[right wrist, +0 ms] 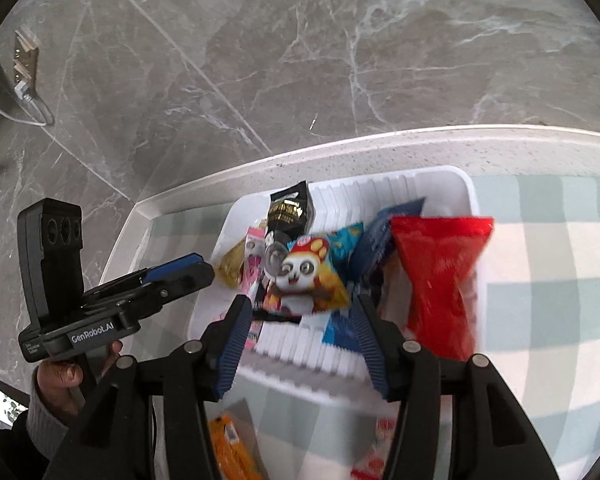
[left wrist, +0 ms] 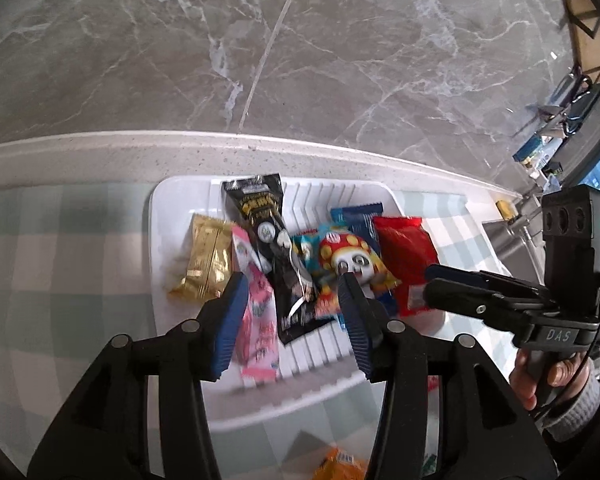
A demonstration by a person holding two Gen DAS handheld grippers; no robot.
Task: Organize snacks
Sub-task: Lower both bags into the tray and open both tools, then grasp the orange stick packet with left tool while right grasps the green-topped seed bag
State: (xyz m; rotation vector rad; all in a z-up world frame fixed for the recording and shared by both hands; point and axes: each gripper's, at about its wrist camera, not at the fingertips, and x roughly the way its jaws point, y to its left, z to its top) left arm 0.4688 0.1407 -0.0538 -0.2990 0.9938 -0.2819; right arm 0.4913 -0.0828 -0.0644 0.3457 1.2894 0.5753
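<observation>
Now | left gripper (left wrist: 292, 280): jaws apart, empty, above white tray (left wrist: 168, 216) | right gripper (right wrist: 300, 300): released, empty, over panda packet (right wrist: 312, 276) | red packet (right wrist: 440, 272): tray's right edge

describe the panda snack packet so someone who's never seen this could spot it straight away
Start at the white ribbed tray on the checked tablecloth, full of snack packets. Near its middle, between the long black packet and the big red packet, lies the panda snack packet. It is the only one with a cartoon panda face in a red spotted mushroom hat.
</observation>
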